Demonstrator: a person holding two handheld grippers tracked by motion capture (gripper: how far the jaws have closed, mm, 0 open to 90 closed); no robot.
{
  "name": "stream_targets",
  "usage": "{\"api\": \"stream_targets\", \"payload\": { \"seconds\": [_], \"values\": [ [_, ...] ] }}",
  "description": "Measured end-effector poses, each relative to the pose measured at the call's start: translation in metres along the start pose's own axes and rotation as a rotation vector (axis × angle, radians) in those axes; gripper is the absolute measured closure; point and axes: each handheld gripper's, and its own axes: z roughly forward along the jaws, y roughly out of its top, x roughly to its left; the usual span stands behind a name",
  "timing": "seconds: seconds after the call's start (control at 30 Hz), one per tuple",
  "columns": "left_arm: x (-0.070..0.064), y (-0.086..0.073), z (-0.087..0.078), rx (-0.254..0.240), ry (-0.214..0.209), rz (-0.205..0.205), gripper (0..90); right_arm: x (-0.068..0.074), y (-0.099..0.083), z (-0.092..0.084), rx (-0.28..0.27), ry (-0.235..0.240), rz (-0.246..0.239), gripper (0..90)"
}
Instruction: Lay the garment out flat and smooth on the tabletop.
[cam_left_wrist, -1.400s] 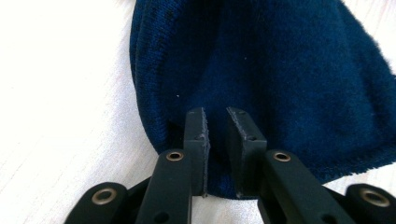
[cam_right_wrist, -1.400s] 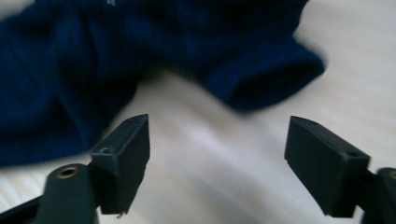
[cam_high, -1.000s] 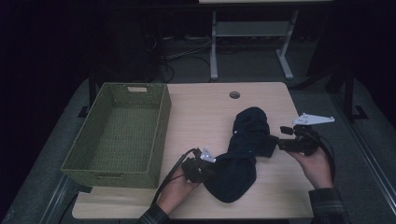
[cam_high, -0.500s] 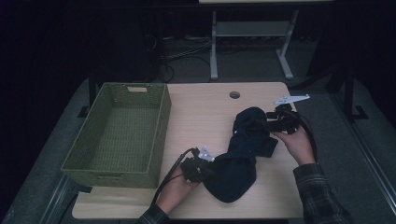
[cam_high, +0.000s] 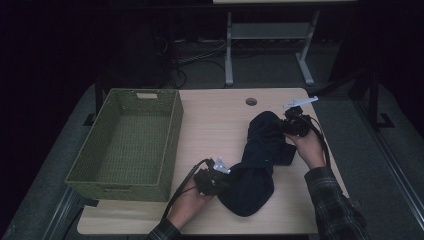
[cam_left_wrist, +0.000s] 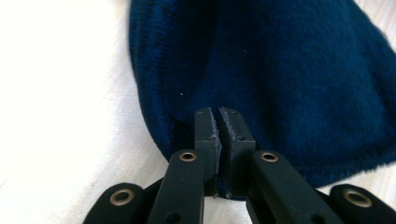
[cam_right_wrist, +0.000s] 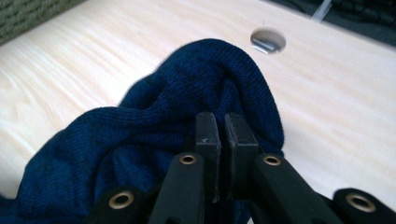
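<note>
Two hand-held grippers pinching a blue cloth (cam_high: 257, 165) on the surface (cam_high: 215, 125).
Left hand-held gripper (cam_left_wrist: 218, 114) clamps its near end; right hand-held gripper (cam_right_wrist: 223, 122), jaws just closed, its far fold.

Basket (cam_high: 125, 145) blocks the table's (cam_high: 215, 120) left side, walls upright, inside open from above. Bare wood between basket and dark blue cloth (cam_high: 260, 160): clear lane running front to back. Far of the cloth, open tabletop around the cable hole (cam_high: 251, 101). Cloth spans the right half diagonally.
</note>
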Motion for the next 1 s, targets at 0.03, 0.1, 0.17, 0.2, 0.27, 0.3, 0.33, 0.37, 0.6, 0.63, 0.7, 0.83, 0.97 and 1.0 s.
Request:
{"api": "stream_targets", "payload": {
  "seconds": [0.03, 0.1, 0.17, 0.2, 0.27, 0.3, 0.33, 0.37, 0.6, 0.63, 0.7, 0.83, 0.97, 1.0],
  "values": [
    [-0.001, 0.0, 0.0, 0.001, -0.005, 0.007, 86.5, 0.002, 0.007, 0.001, 0.001, -0.005, -0.009, 85.7],
    [-0.004, 0.001, 0.0, 0.006, -0.012, 0.011, 86.7, 0.005, 0.018, 0.003, -0.013, -0.007, -0.02, 85.9],
    [-0.005, 0.001, 0.0, 0.021, -0.016, 0.031, 87.0, 0.009, 0.03, 0.007, -0.015, -0.012, -0.031, 86.1],
    [-0.007, 0.001, 0.001, 0.014, -0.015, 0.022, 87.1, 0.011, 0.034, 0.009, -0.007, -0.012, -0.034, 86.1],
    [-0.008, 0.001, 0.0, 0.023, -0.018, 0.03, 87.2, 0.015, 0.046, 0.017, 0.003, -0.021, -0.045, 86.2],
    [-0.009, 0.001, 0.0, 0.017, -0.018, 0.023, 87.3, 0.017, 0.051, 0.022, 0.007, -0.02, -0.046, 86.2],
    [-0.01, 0.001, 0.0, 0.022, -0.015, 0.029, 87.3, 0.018, 0.054, 0.025, 0.009, -0.023, -0.051, 86.2],
    [-0.01, 0.001, 0.0, 0.027, -0.015, 0.035, 87.4, 0.02, 0.059, 0.03, 0.015, -0.024, -0.052, 86.2],
    [-0.013, 0.0, -0.001, 0.033, -0.009, 0.043, 87.4, 0.032, 0.08, 0.064, 0.048, -0.028, -0.07, 86.2],
    [-0.012, 0.0, -0.001, 0.036, -0.014, 0.045, 87.3, 0.034, 0.081, 0.067, 0.049, -0.027, -0.073, 86.1],
    [-0.012, 0.0, -0.001, 0.026, -0.021, 0.027, 87.3, 0.038, 0.082, 0.071, 0.043, -0.022, -0.082, 83.5],
    [-0.01, -0.001, -0.001, 0.024, -0.03, 0.02, 86.5, 0.042, 0.082, 0.065, -0.01, 0.017, -0.06, 66.1],
    [-0.008, 0.0, -0.002, 0.012, -0.047, 0.008, 82.9, 0.041, 0.076, 0.044, -0.057, 0.05, -0.047, 60.1],
    [-0.008, 0.0, -0.003, 0.008, -0.048, 0.006, 81.9, 0.041, 0.073, 0.041, -0.063, 0.052, -0.045, 60.0]
  ]
}}
